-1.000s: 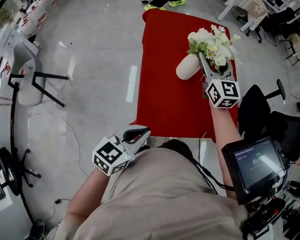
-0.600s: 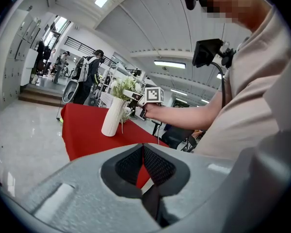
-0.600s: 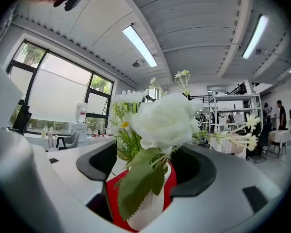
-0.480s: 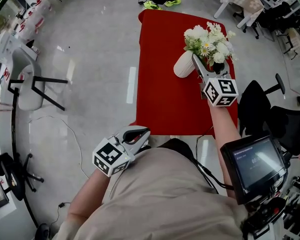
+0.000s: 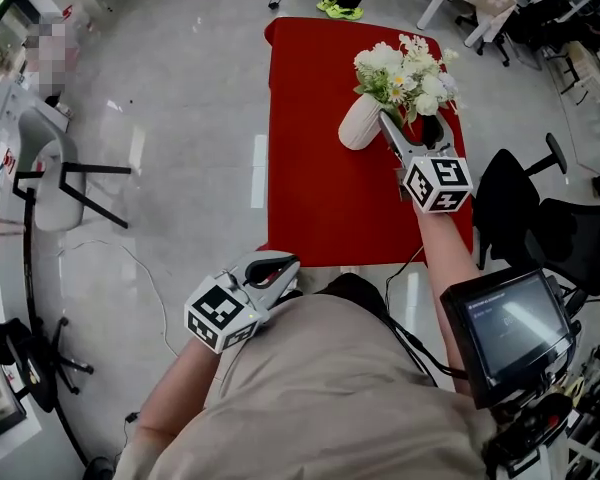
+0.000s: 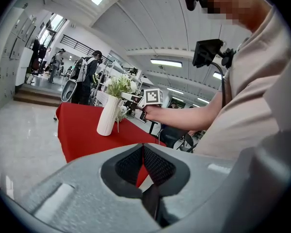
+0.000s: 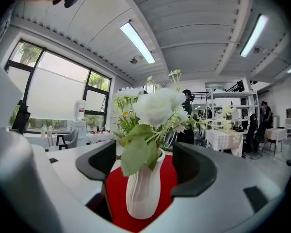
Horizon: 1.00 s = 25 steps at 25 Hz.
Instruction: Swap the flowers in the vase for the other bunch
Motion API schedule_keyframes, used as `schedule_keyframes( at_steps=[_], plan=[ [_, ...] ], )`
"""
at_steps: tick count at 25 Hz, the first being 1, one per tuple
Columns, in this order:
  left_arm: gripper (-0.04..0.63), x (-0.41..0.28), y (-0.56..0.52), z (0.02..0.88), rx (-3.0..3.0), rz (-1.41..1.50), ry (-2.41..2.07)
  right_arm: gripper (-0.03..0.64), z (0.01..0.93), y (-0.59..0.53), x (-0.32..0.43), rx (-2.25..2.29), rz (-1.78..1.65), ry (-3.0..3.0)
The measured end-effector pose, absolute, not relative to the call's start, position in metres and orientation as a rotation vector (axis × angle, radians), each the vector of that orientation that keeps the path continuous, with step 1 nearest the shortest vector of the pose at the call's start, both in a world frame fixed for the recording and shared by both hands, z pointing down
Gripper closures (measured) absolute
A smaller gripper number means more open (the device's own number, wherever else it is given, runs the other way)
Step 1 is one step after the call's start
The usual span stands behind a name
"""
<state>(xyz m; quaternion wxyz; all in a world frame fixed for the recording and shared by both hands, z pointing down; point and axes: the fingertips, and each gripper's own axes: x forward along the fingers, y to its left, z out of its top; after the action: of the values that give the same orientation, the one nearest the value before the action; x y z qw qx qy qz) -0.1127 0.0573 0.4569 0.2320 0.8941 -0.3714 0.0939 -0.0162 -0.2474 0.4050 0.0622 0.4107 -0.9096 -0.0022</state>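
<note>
Head view: grey glossy floor (image 5: 180, 78) all round, red-covered table (image 5: 320, 188) straight ahead of person (image 5: 320, 398) in beige top. White chair (image 5: 55, 173) well off on the left side of the floor, small screen (image 5: 505, 326) mounted by person's right side. White ribbed vase (image 5: 360, 123) stands on the table, toward its far right part, upright as left gripper view shows it (image 6: 108, 115). Flowers (image 5: 405, 68) are in the vase, white blooms plus green leaves, spreading to the right above its mouth. Right claw (image 5: 405, 128) reaches out over the table, tips just beside the vase at the neck and stems, marker cube (image 5: 438, 183) behind it. Right gripper view: right claw (image 7: 145, 164) jaws wide apart, vase (image 7: 144, 193) and a leaf of the flowers (image 7: 157, 106) show in the gap between them, pads not pressing on either, nothing gripped, red table (image 7: 116, 193) under it. Can't tell if the tips touch the stems. Left claw (image 5: 275, 266) held low by person's left side, at the near edge of the table, well apart from the vase. Left gripper view: left claw (image 6: 143, 164) jaws closed together, pads meeting, nothing between them, pointed toward the table (image 6: 77, 130) and flowers (image 6: 119, 85).
</note>
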Motion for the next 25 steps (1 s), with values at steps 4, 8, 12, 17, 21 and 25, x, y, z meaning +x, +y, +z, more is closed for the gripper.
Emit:
schedule_keyframes(
  at_steps=[4,8,12,17,21,25],
  plan=[
    [0.588,-0.109,0.056,0.456,2.47,0.264,-0.998,0.256,0.414,-0.24,-0.009,1.239,0.008,-2.723],
    [0.588,-0.105,0.054,0.454,2.48,0.27,-0.982,0.256,0.427,-0.228,0.003,1.236,0.024,-2.68],
    [0.588,-0.103,0.052,0.453,2.489,0.276,-0.973,0.258,0.443,-0.213,0.016,1.235,0.042,-2.624],
    [0.588,-0.102,0.052,0.446,2.504,0.284,-0.962,0.329,0.453,-0.189,0.029,1.231,0.06,-2.563],
    [0.588,-0.099,0.048,0.441,2.519,0.286,-0.951,0.494,0.457,-0.165,0.034,1.213,0.07,-2.531],
    [0.588,-0.097,0.043,0.44,2.527,0.289,-0.946,0.584,0.46,-0.146,0.033,1.183,0.085,-2.516]
  ],
)
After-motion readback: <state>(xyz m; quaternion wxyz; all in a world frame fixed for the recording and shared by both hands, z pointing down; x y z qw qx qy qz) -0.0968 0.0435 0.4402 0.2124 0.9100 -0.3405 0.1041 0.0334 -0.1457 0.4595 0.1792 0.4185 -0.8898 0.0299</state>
